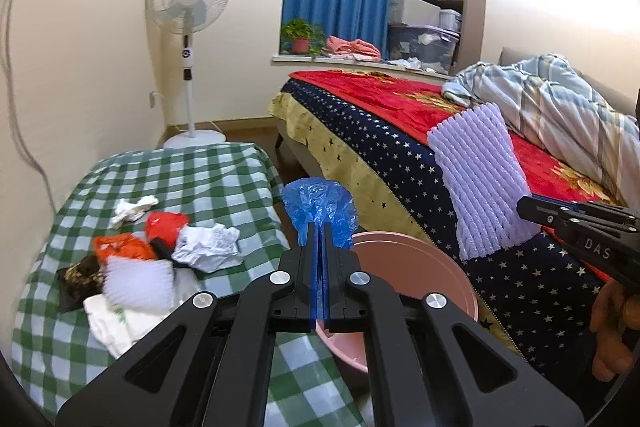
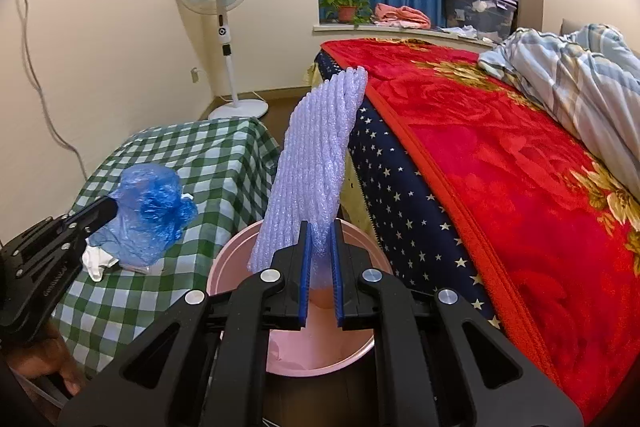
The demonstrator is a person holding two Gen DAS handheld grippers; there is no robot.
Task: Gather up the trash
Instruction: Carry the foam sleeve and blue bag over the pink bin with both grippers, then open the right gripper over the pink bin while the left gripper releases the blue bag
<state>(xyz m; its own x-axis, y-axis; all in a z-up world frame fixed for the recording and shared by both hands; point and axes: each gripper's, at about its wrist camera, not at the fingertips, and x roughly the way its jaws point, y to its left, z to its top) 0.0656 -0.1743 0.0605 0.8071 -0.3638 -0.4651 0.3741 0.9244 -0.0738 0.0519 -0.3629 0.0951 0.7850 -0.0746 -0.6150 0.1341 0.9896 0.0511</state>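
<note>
My left gripper is shut on a crumpled blue plastic bag, held above the near edge of the pink bin. The same bag hangs at the left gripper's tip in the right wrist view. My right gripper is shut on a pale purple foam wrap that stands up over the pink bin. That foam wrap shows at the right in the left wrist view. More trash lies on the green checked table: white crumpled paper, red-orange plastic, white foam.
A bed with a red blanket and starry skirt runs along the right, close to the bin. A standing fan is by the far wall. A window ledge holds a potted plant and clothes. A hand holds the right gripper.
</note>
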